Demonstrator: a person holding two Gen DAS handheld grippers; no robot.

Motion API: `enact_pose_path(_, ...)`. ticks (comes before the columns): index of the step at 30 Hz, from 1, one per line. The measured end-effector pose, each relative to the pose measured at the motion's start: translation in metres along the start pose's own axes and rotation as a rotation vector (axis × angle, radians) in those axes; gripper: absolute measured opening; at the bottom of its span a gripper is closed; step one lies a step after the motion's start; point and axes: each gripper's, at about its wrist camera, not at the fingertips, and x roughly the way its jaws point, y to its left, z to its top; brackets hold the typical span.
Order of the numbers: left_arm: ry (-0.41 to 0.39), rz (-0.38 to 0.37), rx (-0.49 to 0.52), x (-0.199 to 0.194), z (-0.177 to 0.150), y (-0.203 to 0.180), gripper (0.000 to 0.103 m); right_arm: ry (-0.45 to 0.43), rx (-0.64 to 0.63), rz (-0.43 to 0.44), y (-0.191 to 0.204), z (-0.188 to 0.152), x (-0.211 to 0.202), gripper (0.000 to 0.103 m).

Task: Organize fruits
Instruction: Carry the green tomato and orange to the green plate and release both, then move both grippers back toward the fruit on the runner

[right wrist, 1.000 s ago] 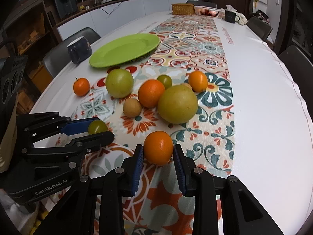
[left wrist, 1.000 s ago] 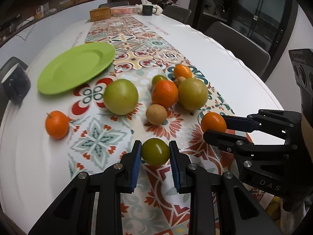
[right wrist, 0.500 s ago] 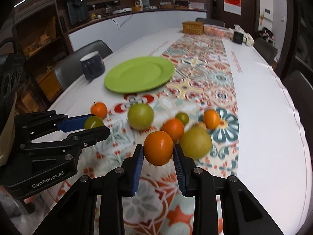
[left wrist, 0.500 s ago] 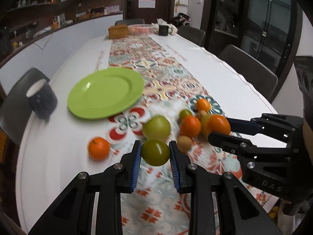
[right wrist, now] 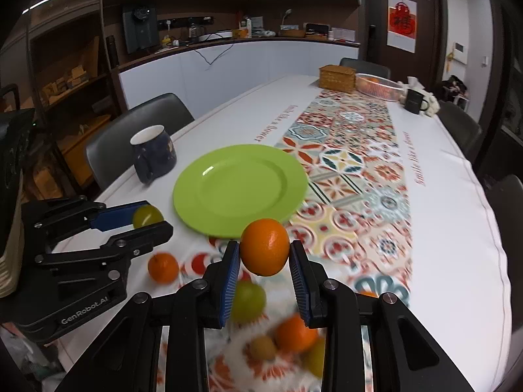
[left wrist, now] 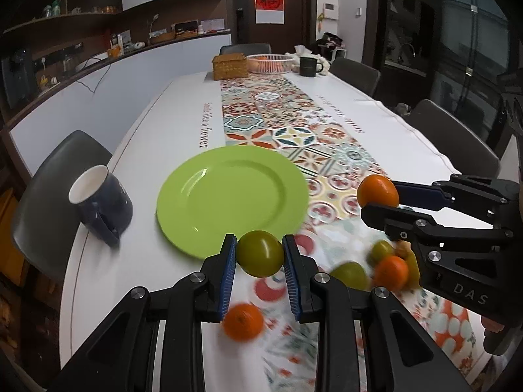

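My left gripper (left wrist: 260,256) is shut on a small green fruit (left wrist: 260,254), held above the table just short of the green plate (left wrist: 228,196). My right gripper (right wrist: 264,250) is shut on an orange (right wrist: 264,246), also lifted, near the plate's (right wrist: 235,189) front edge. Each gripper shows in the other's view, the right gripper (left wrist: 379,196) with its orange (left wrist: 377,190) and the left gripper (right wrist: 148,219) with its green fruit (right wrist: 147,215). Several loose fruits lie blurred on the patterned runner below: a small orange (left wrist: 243,321), a green one (left wrist: 349,274) and an orange one (left wrist: 390,271).
A dark blue mug (left wrist: 101,202) stands left of the plate near the table's edge. A wicker box (left wrist: 229,66), a white basket (left wrist: 269,63) and a black mug (left wrist: 308,66) sit at the far end. Chairs line both long sides of the table.
Both grippers have risen off the runner with their fruits and moved forward towards the green plate. The loose fruits now lie below and behind the fingers.
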Motion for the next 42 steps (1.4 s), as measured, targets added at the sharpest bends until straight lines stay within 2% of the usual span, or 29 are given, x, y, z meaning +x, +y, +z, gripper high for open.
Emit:
enact_pose_path(4,0.031,-0.002,0.008,0.02,0.013,0.015,0.029,0.015,-0.03,0.015,0.006,0.018,0.023,0.032)
enact_pose_path(11,0.075,-0.012,0.006,0.057,0.024,0.036,0.029,0.105,-0.048,0.037,0.013,0.037,0.075,0.032)
enact_pose_path(18,0.163,-0.017,-0.008,0.092,0.021,0.049,0.029,0.18,-0.044,0.045,0.02,0.039,0.112,0.032)
enact_pose_path(22,0.181,-0.005,-0.008,0.1,0.017,0.053,0.029,0.201,-0.048,0.036,0.022,0.036,0.121,0.032)
enact_pose_path(23,0.181,0.004,-0.003,0.1,0.016,0.052,0.033,0.201,-0.049,0.031,0.021,0.035,0.123,0.032)
enact_pose_path(24,0.179,0.013,0.004,0.099,0.015,0.052,0.037,0.194,-0.045,0.029,0.021,0.034,0.122,0.033)
enact_pose_path(25,0.171,0.023,0.011,0.096,0.015,0.051,0.042,0.19,-0.041,0.029,0.02,0.034,0.121,0.038)
enact_pose_path(27,0.154,0.036,0.016,0.089,0.014,0.051,0.046,0.167,-0.035,0.012,0.017,0.033,0.114,0.048)
enact_pose_path(33,0.086,0.068,-0.006,0.049,0.013,0.043,0.058,0.095,-0.015,-0.015,0.007,0.029,0.078,0.048)
enact_pose_path(37,0.022,0.088,0.009,0.017,0.012,0.027,0.062,0.032,-0.006,-0.038,-0.002,0.019,0.042,0.055)
enact_pose_path(42,-0.065,0.066,0.02,-0.023,0.011,0.003,0.068,-0.029,0.013,-0.035,-0.013,0.009,0.0,0.055)
